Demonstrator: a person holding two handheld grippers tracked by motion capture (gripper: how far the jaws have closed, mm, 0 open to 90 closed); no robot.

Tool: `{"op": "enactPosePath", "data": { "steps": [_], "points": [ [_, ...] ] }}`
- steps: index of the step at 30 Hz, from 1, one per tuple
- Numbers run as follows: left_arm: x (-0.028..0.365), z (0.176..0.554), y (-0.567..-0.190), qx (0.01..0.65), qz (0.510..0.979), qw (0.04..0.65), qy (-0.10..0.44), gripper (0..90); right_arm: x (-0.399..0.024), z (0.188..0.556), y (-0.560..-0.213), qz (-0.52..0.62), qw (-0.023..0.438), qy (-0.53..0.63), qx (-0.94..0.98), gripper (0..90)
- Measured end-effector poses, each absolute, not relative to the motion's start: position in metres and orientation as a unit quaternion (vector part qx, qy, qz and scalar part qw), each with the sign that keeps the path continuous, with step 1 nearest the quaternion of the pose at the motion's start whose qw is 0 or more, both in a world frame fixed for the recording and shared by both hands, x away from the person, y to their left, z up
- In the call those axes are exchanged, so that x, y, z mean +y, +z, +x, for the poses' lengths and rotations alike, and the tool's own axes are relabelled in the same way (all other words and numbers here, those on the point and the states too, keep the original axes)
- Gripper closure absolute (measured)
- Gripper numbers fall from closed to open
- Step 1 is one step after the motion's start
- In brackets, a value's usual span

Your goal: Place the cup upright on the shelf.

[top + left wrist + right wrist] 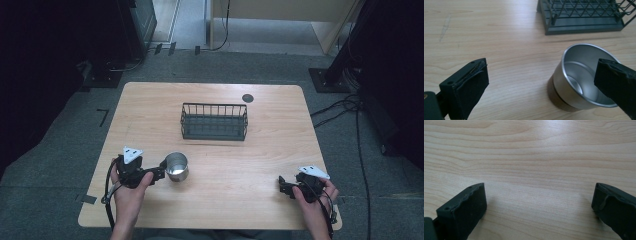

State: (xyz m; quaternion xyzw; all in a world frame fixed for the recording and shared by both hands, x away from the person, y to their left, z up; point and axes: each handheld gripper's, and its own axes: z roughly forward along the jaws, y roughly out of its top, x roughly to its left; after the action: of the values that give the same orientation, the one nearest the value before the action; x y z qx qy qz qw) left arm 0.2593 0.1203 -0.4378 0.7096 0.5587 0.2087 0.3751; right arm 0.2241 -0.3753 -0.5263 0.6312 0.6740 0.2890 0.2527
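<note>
— Bare metal, that cup (584,75): thin-walled, shiny, empty. I'd judge it light and stiff, but slick against the pads.

— Where does it stand?

— Upright on the wooden table (260,165), near the front left, with the black wire basket (214,121) well behind it. The left gripper (161,171) is right beside it, jaws spread wide and holding nothing; in the left gripper view one jaw overlaps the rim, though I cannot tell if it touches.

— And the best hold?

— Probably one jaw inside and one outside the wall near the rim, squeezing gently so it doesn't skid or tip.

— The right gripper (284,187)?

— Wide open too, empty, over bare wood well apart.
</note>
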Motion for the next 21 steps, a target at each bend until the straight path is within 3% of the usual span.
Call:
{"op": "enactPosePath", "data": {
  "steps": [21],
  "points": [
    [0.076,0.254,-0.441,0.522,0.745,0.363,0.201,0.0,-0.375,0.224,-0.526,0.631,0.253,0.289,0.674,0.0]
  ]
}}
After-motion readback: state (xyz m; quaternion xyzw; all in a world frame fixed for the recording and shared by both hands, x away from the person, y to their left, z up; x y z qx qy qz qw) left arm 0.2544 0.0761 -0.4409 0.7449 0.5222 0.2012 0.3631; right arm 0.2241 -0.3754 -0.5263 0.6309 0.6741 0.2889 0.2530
